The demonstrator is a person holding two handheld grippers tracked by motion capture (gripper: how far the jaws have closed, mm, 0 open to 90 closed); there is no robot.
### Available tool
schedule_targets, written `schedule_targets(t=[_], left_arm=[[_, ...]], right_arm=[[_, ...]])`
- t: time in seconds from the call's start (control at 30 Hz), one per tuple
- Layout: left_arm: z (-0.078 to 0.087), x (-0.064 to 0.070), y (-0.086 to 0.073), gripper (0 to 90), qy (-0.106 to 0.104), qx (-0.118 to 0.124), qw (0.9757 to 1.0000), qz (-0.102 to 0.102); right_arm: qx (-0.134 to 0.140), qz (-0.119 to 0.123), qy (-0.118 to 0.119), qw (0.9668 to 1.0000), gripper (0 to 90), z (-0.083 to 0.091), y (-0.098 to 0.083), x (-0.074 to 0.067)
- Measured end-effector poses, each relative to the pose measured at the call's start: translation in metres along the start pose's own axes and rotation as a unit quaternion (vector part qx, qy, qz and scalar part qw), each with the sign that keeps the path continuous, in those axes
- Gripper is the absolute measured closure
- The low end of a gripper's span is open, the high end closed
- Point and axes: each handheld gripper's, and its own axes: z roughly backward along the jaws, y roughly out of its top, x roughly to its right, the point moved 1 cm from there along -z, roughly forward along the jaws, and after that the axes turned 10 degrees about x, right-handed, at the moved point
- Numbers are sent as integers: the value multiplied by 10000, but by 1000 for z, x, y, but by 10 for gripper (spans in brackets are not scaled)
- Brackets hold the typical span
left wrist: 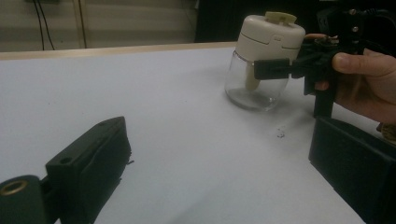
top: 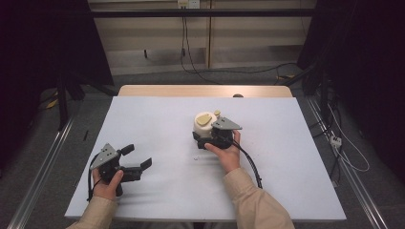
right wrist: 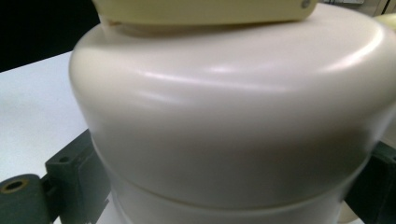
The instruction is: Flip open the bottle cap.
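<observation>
The jar (left wrist: 258,79) stands upright near the middle of the white board (top: 157,124), a little toward its far edge. It has a clear glass body and a cream lid (right wrist: 233,116) with a pale yellow flap on top. The right gripper (top: 212,136) meets the jar from the near side, its jaws set one on each side just under the lid; in the left gripper view one black jaw lies flat against the glass, so the claw is closed on the jar. The person's right hand (top: 228,153) holds that gripper from behind. Well apart from the jar, toward the board's near left corner, the left gripper (top: 136,160) rests in the left hand (top: 107,183), its jaws spread wide with nothing between them, aimed toward the jar.
</observation>
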Motion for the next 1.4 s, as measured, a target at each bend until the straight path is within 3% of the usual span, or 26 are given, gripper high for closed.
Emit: schedule_targets(t=[0.33,0.6,0.8,1.4], left_arm=[[-15,7,10,48,-94,-27,9999,34],[-33,17,16,48,-334,-238,9991,78],[-46,27,22,48,-572,-216,9981,30],[-77,36,34,67,-588,-297,9977,130]], right_arm=[[-13,-15,8,10000,48,0,0,0],[-21,-21,11,10000,48,0,0,1],[-38,-13,4,10000,48,0,0,0],[-66,-32,34,10000,48,-1,0,1]])
